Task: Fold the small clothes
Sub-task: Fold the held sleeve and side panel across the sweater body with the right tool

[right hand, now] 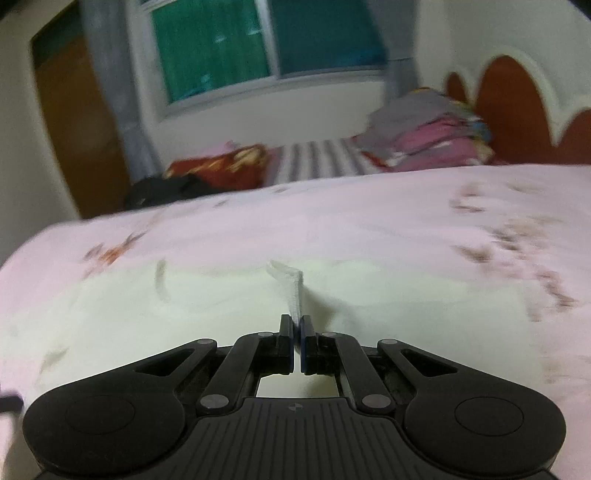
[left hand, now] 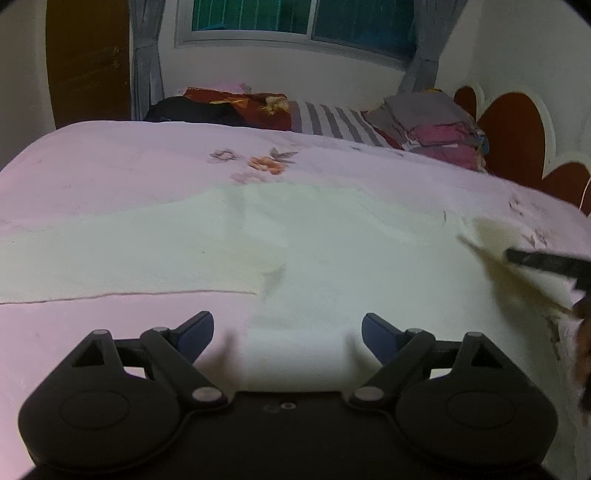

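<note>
A pale cream garment (left hand: 332,236) lies spread flat on the pink floral bedsheet (left hand: 110,166). My left gripper (left hand: 288,332) is open and empty, just above the garment's near edge. My right gripper (right hand: 295,325) is shut on a lifted edge of the same cream garment (right hand: 221,295), which rises in a fold between its fingers. In the left wrist view the right gripper (left hand: 543,264) shows as a blurred dark shape at the far right, holding up the garment's right corner.
At the bed's far end lie a stack of folded clothes (left hand: 439,129), a striped sheet (left hand: 332,118), a red patterned cloth (left hand: 236,101) and a black item (left hand: 184,109). A red scalloped headboard (left hand: 517,136) stands at right; a window (left hand: 295,18) is behind.
</note>
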### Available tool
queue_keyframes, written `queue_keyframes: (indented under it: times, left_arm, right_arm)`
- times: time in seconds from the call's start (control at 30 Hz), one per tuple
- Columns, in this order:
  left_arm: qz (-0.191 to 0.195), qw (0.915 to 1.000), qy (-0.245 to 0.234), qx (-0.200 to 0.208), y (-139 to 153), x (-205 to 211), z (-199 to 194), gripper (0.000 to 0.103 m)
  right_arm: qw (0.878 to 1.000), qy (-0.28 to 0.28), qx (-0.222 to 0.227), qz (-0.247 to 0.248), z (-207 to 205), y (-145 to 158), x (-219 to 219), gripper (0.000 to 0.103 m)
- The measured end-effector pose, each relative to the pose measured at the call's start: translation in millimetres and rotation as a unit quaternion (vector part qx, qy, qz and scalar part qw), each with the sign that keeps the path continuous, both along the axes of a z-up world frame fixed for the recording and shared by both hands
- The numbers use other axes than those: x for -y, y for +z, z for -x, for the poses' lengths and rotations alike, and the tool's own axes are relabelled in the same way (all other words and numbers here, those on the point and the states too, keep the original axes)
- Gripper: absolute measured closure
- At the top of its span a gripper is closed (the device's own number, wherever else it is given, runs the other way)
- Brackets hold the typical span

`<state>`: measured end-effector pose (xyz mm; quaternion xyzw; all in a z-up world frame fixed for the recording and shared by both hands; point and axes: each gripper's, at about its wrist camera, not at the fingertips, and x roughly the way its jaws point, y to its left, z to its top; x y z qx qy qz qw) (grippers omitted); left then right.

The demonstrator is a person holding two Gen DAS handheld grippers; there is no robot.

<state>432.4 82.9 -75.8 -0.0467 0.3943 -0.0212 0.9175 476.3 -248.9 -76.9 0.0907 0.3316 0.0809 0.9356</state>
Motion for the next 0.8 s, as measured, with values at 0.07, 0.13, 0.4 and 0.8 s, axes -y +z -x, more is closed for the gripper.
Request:
queue_keyframes:
  times: [0.07,0.13,0.4,0.8]
  left_arm:
    - [0.012,0.9999,0.002,0.001,2,-8,-3,0.015]
    - [0.025,0.9997,0.003,0.0,1,-15,-7,0.015]
    - [0.058,0.9977,-0.033,-0.007,-8,-6,-31,0.004]
    - [0.206,0.9669,-0.117,-0.095,-67,95,-130,0.056]
  right_arm:
    - [1.0,0.02,-0.003,0.004,-16,-8,-30,0.101]
    - [0.999,0.042,-0.011,0.005,-25,-19,-59,0.101]
    - [0.997,0.041,0.011,0.068,-18,-42,-102,0.026]
    - [0.993,-0.101,-0.061,-0.032,28,-50,37,0.084]
